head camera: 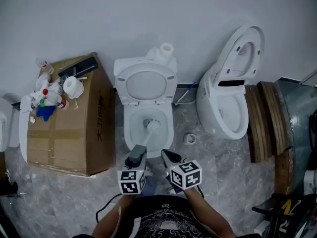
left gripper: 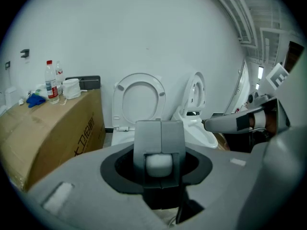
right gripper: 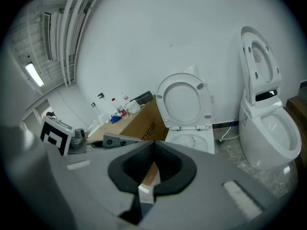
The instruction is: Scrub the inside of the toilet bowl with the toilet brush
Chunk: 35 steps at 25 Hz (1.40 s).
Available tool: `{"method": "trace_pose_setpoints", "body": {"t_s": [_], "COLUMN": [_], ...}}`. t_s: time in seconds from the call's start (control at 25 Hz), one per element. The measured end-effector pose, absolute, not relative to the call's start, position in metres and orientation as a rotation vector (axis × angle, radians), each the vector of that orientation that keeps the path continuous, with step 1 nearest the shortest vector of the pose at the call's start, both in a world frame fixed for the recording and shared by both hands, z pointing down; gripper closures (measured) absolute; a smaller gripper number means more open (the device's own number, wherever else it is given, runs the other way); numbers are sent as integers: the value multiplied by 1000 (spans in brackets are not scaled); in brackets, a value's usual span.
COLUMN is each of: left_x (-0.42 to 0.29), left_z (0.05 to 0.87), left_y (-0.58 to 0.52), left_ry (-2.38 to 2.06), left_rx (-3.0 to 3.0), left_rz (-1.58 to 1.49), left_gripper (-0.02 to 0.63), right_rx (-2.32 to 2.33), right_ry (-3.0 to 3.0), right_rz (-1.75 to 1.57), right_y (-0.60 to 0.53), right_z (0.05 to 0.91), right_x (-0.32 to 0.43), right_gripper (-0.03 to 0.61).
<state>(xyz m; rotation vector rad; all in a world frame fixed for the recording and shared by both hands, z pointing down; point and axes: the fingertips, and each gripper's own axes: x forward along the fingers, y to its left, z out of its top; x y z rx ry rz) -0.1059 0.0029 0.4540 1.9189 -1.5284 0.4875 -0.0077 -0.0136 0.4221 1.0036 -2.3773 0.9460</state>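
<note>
Head view: toilet brush [head camera: 152, 126] head sits down inside the toilet bowl [head camera: 128, 131], handle running back to the left hand-held gripper [head camera: 138, 150], jaws pinching the white handle end. Right hand-held gripper [head camera: 167, 154] pressed together, apparently carrying nothing, just beside. Judgement: brush light, handle stiff smooth plastic, bristles springy; an end hold may twist, so pinch firmly

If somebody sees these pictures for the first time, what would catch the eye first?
First, the toilet in the middle, lid up, with the toilet brush head down in its bowl and the left gripper shut on the handle. Next, a second toilet stands to its right, and a cardboard box with bottles on top stands to its left.
</note>
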Motion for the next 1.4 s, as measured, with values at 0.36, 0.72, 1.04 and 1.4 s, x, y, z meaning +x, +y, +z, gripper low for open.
{"method": "trace_pose_setpoints", "body": {"t_s": [0.36, 0.72, 1.04, 1.4], "left_x": [-87, -76, -70, -66], "left_z": [416, 385, 379, 379], "left_y": [46, 78, 83, 79], "left_ry": [-1607, -1692, -1700, -1676], "left_rx": [1934, 1952, 1968, 1981], "left_rz": [453, 393, 384, 386], "left_gripper": [440, 440, 440, 440], "right_rx": [972, 940, 935, 944], "right_ry": [-2467, -2562, -2575, -2573], "right_rz": [847, 762, 739, 740], "right_y": [21, 54, 62, 60], "right_z": [396, 375, 368, 368], "right_x": [8, 10, 14, 15], "right_gripper": [580, 580, 580, 580]}}
